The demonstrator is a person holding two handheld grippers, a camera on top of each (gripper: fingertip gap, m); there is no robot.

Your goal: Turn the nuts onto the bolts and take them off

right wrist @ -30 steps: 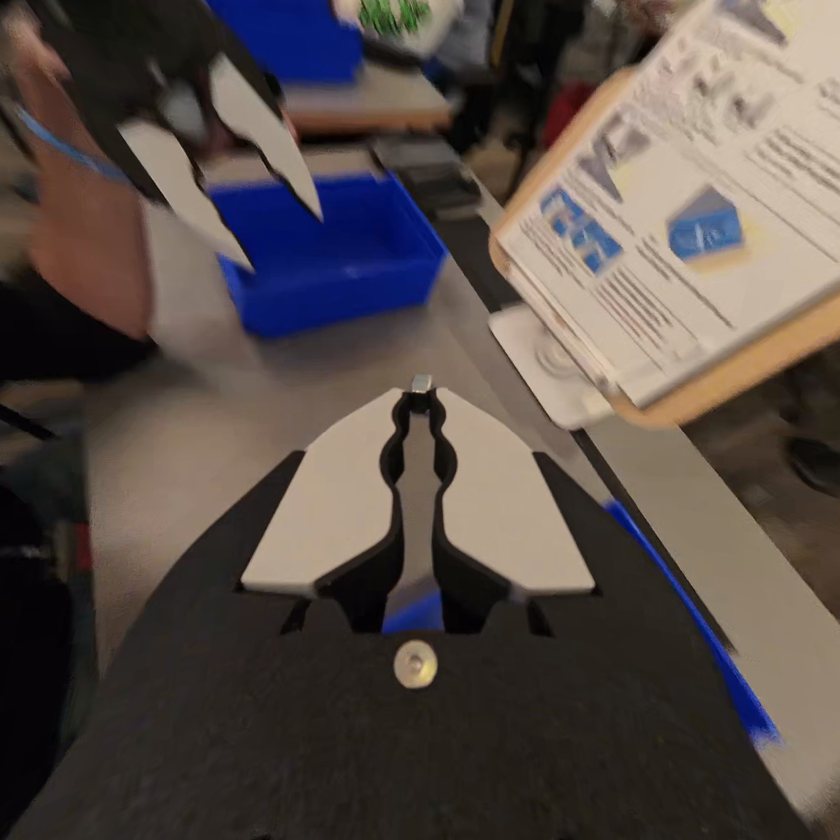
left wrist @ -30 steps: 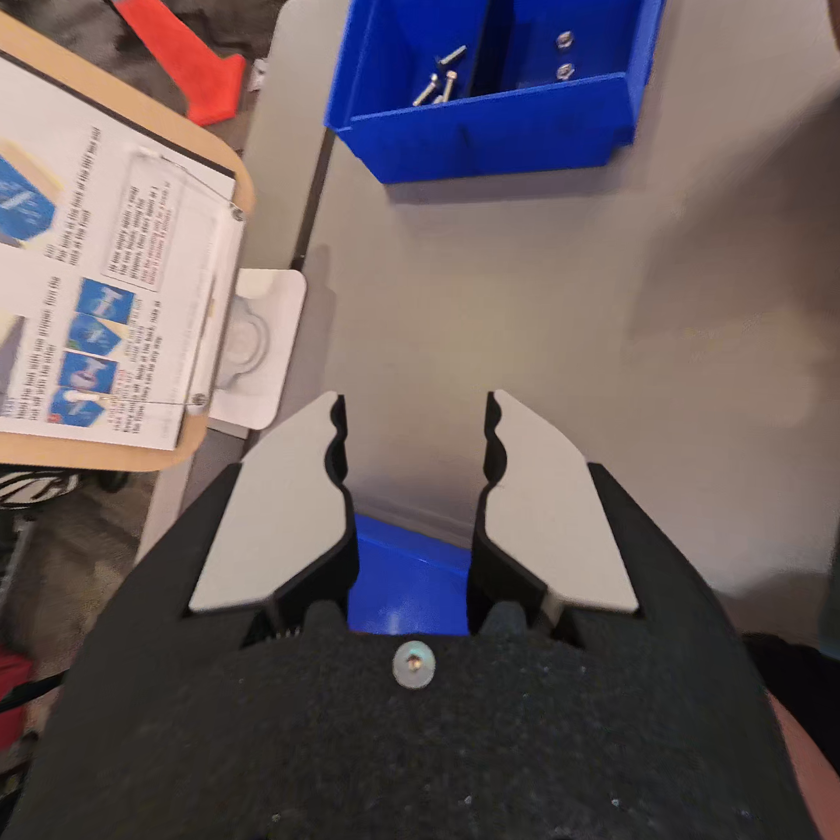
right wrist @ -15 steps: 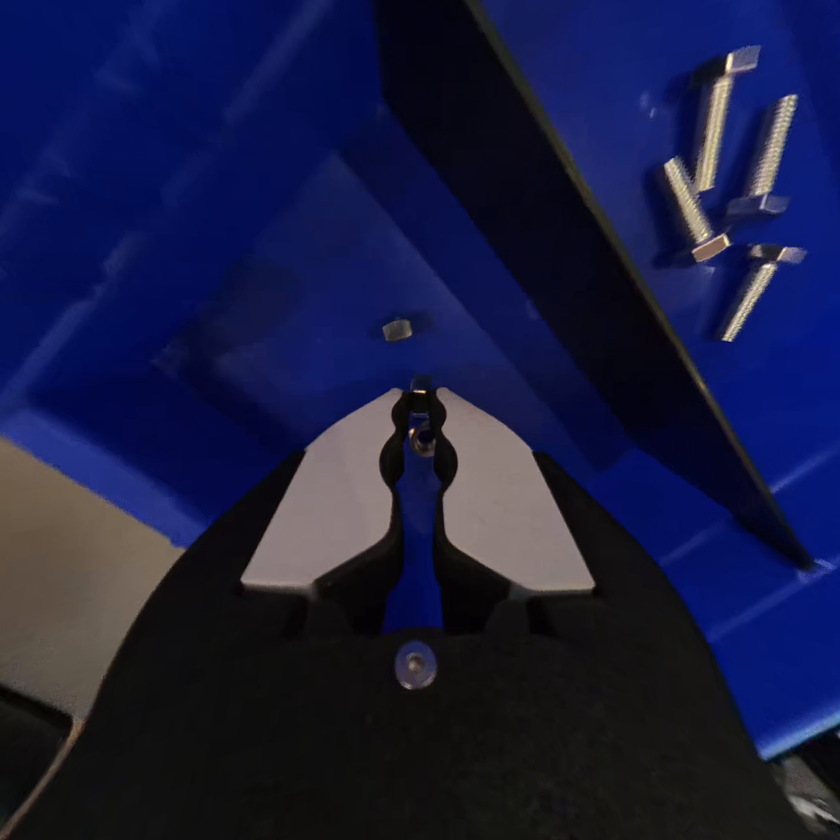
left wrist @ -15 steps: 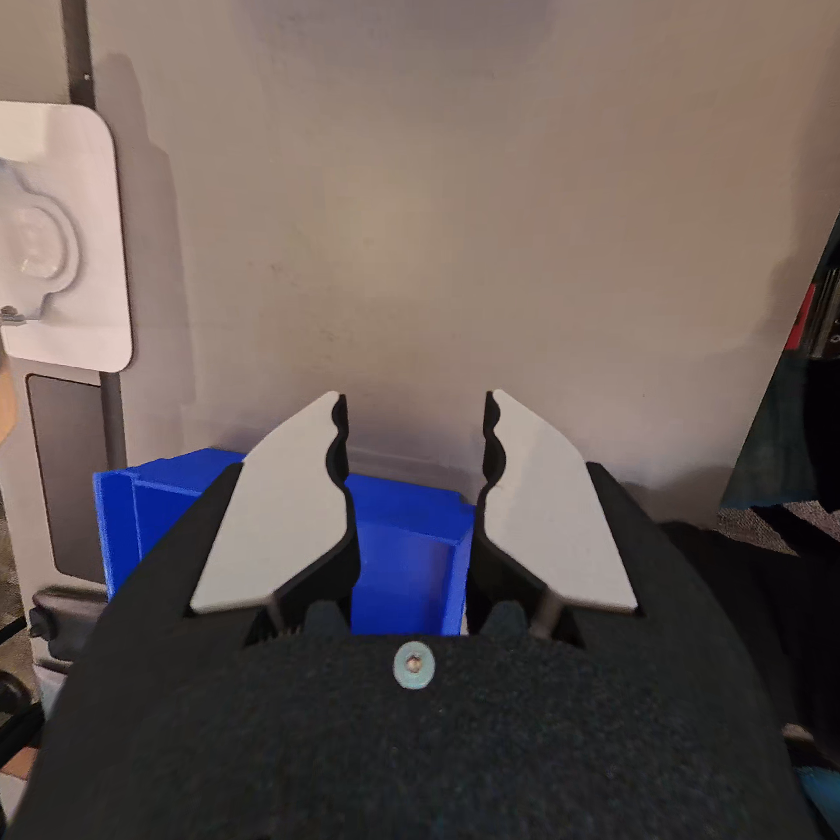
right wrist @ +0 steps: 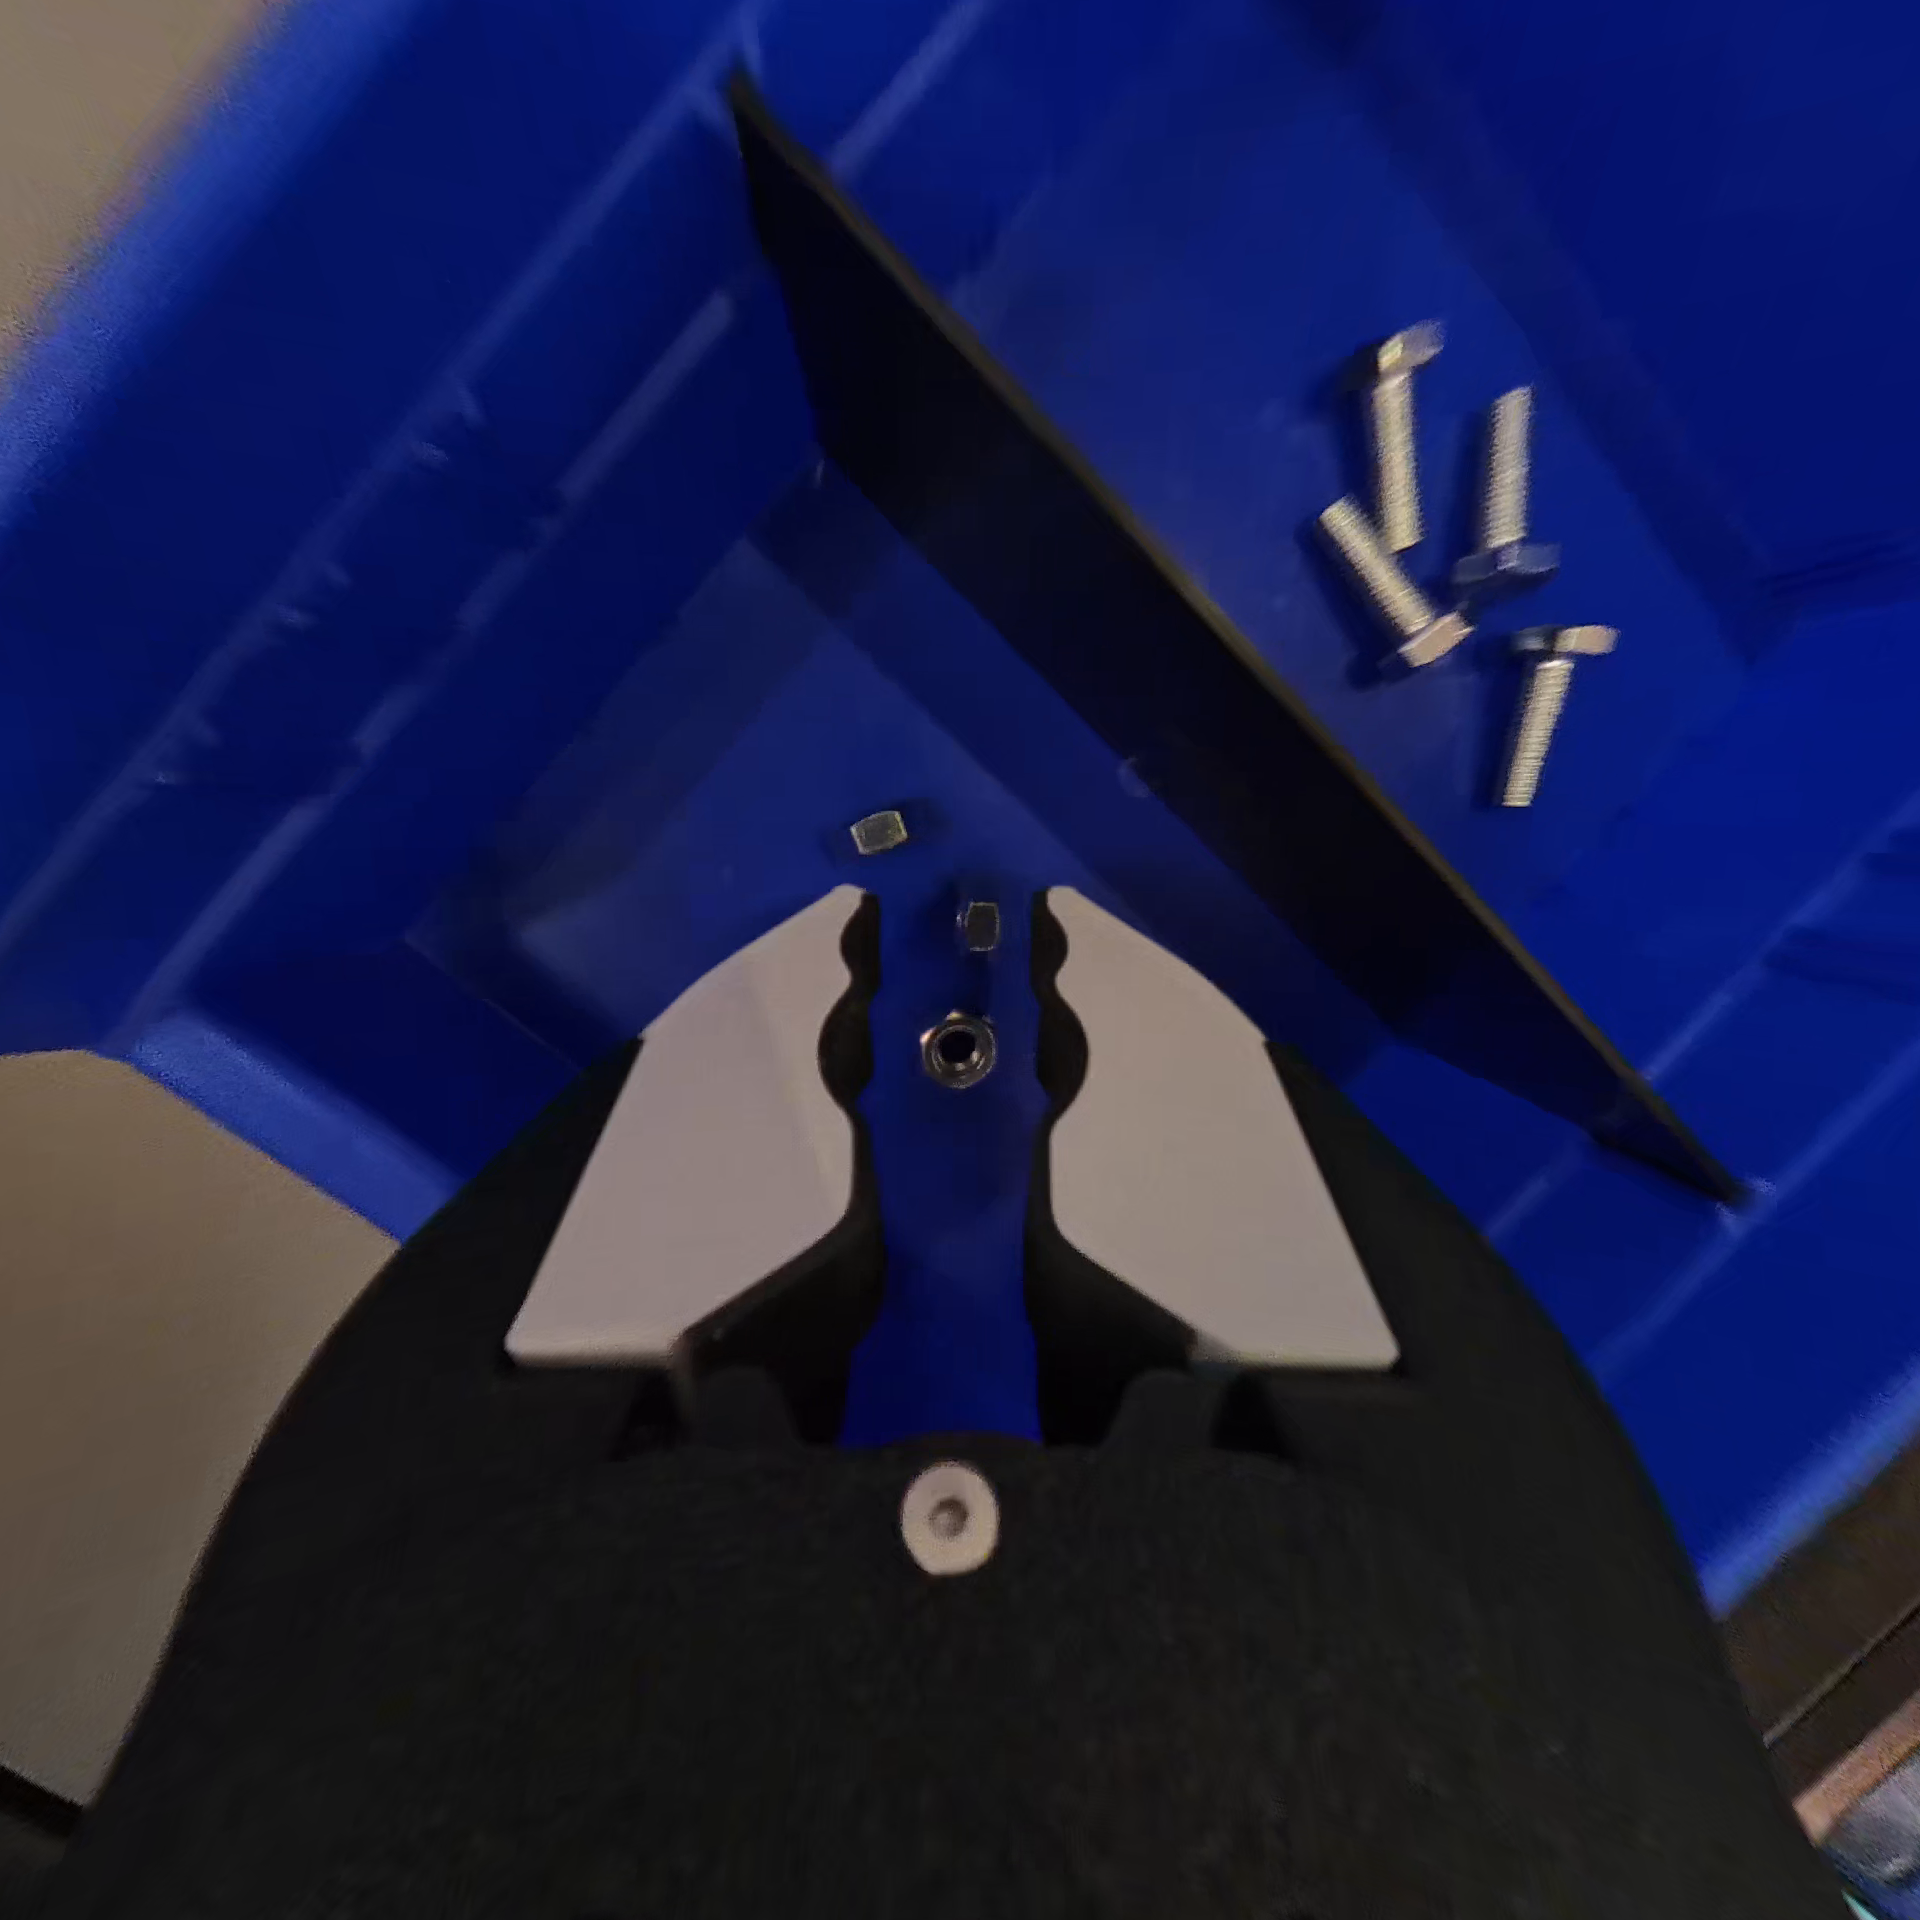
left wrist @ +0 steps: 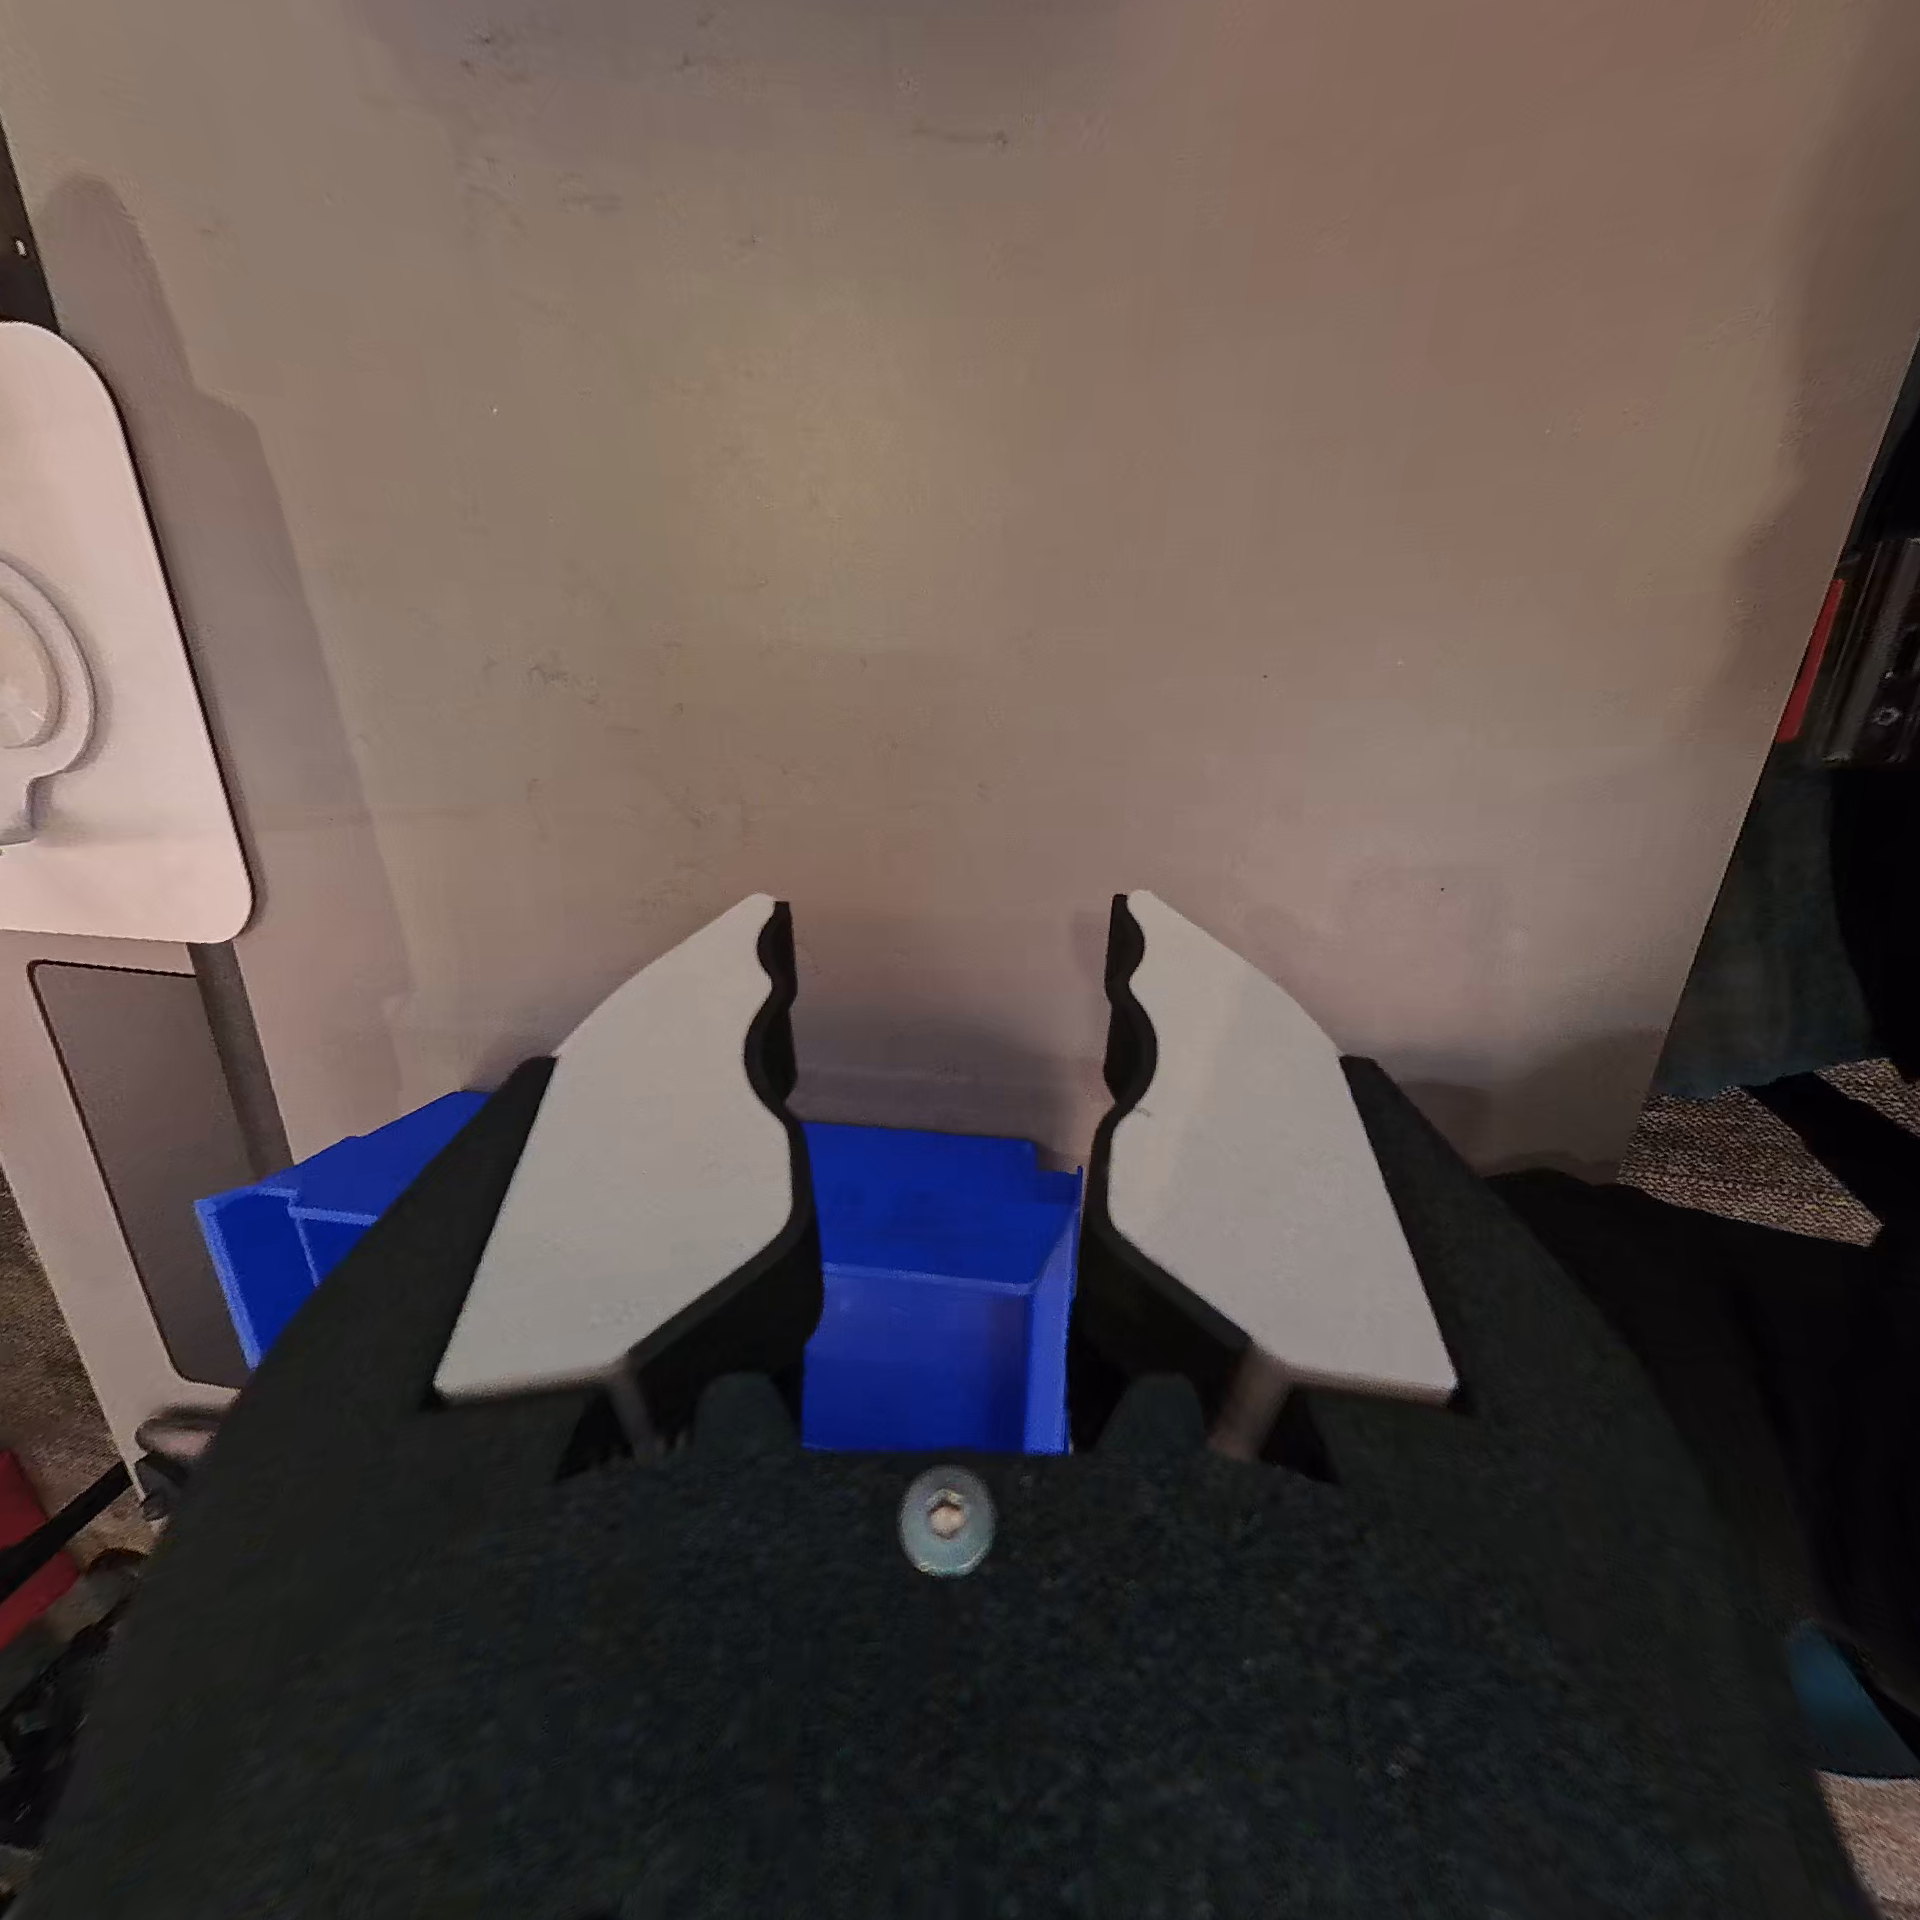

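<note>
The right claw [right wrist: 954, 904] hangs over a blue bin [right wrist: 364, 436], its fingers spread apart with nothing pinched between them. A black divider [right wrist: 1091, 665] splits the bin into two compartments. In the compartment under the claw lie three nuts: one nut [right wrist: 959, 1051] sits flat between the two fingers with its threaded hole facing up, a second nut [right wrist: 979, 921] lies on edge just ahead of it, level with the fingertips, and a third nut [right wrist: 879, 832] rests a little farther on, ahead of the left-hand fingertip. None of them touches the claw. Across the divider, four bolts [right wrist: 1455, 561] lie in a loose cluster on the bin floor, some touching or overlapping, heads pointing different ways. This view is slightly blurred.

The left claw [left wrist: 943, 904] is spread wide and empty, held above a grey desk [left wrist: 935, 468]. Beneath its fingers shows a second blue bin [left wrist: 935, 1320], what can be seen of it holding nothing. At the left edge of the desk lies a white plastic tray [left wrist: 114, 727]
</note>
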